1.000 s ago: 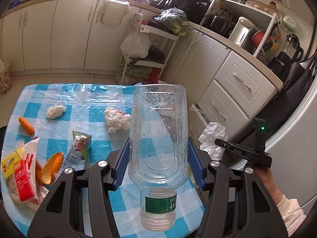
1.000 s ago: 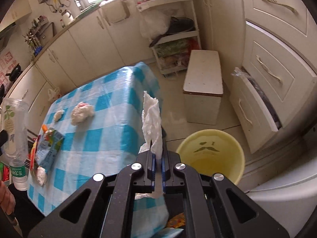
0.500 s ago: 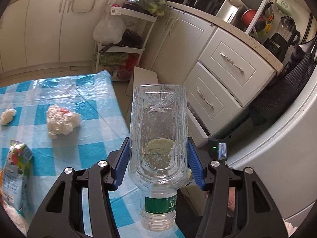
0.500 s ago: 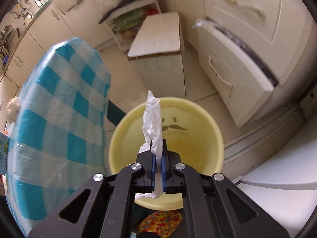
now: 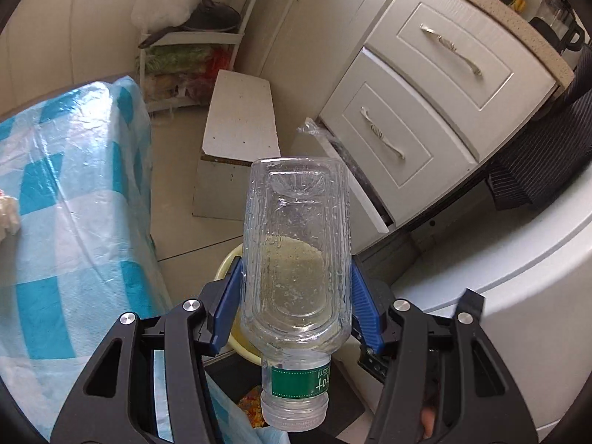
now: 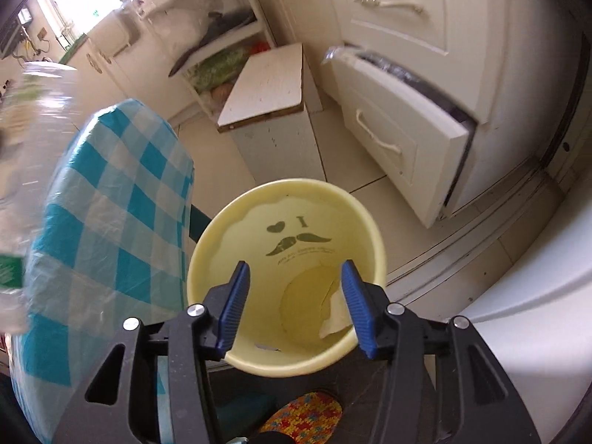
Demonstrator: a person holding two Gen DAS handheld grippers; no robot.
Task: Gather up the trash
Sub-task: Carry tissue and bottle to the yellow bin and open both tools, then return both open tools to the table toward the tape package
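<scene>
My left gripper (image 5: 296, 281) is shut on a clear empty plastic bottle (image 5: 296, 251) with a green label, neck toward the camera. It hangs over the yellow trash bin (image 5: 226, 262), which is mostly hidden behind the bottle. In the right wrist view the yellow bin (image 6: 236, 229) stands on the floor beside the table. My right gripper (image 6: 294, 296) is open and empty above the bin's mouth. A white tissue (image 6: 338, 312) lies at the bin's bottom. The bottle shows blurred at the left edge (image 6: 26, 170).
The table with a blue checked cloth (image 6: 103, 192) is left of the bin. A white stool (image 6: 273, 85) stands behind it. A drawer (image 6: 399, 118) hangs open on the right. A white appliance (image 6: 536, 314) is at the lower right.
My right gripper has opened and the tissue has dropped into the bin. My left gripper has carried the bottle from over the table to above the bin.
</scene>
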